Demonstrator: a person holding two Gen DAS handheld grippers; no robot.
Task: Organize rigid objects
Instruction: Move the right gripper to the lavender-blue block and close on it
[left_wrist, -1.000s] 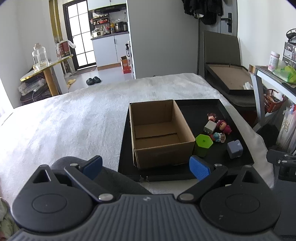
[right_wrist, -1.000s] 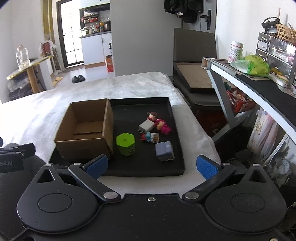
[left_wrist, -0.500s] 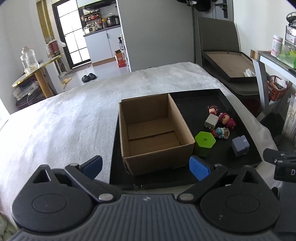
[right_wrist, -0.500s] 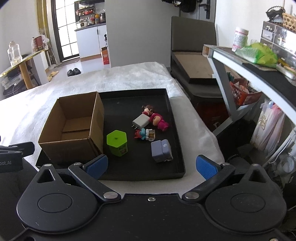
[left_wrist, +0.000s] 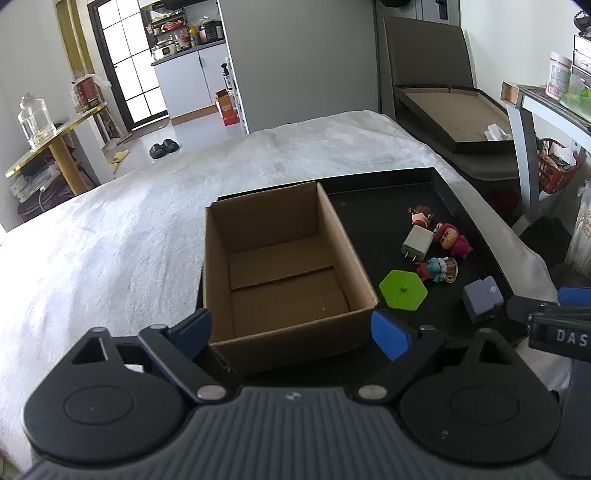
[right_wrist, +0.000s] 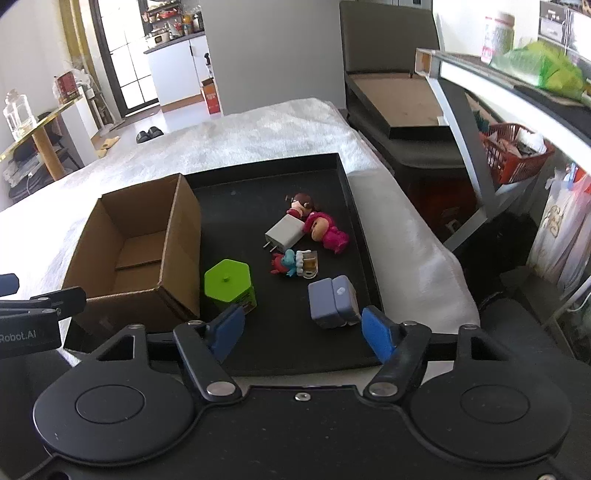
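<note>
on the black tray (right_wrist: 354, 206), white charger (right_wrist: 285, 232) prongs toward camera, right tool (right_wrist: 303, 330) closing, empty

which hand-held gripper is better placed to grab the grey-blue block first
Right. The right hand-held gripper, jaws closing on nothing yet, sits just before the grey-blue block; the left hand-held gripper faces the cardboard box.

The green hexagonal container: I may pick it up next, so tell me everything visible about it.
The green hexagonal container looks like glossy lime plastic, six-sided, with a flat lid bearing a small central knob and a printed label low on one side. It stands upright and closed on the black tray, close beside the cardboard box; whether they touch is unclear. Nothing grips it.
</note>
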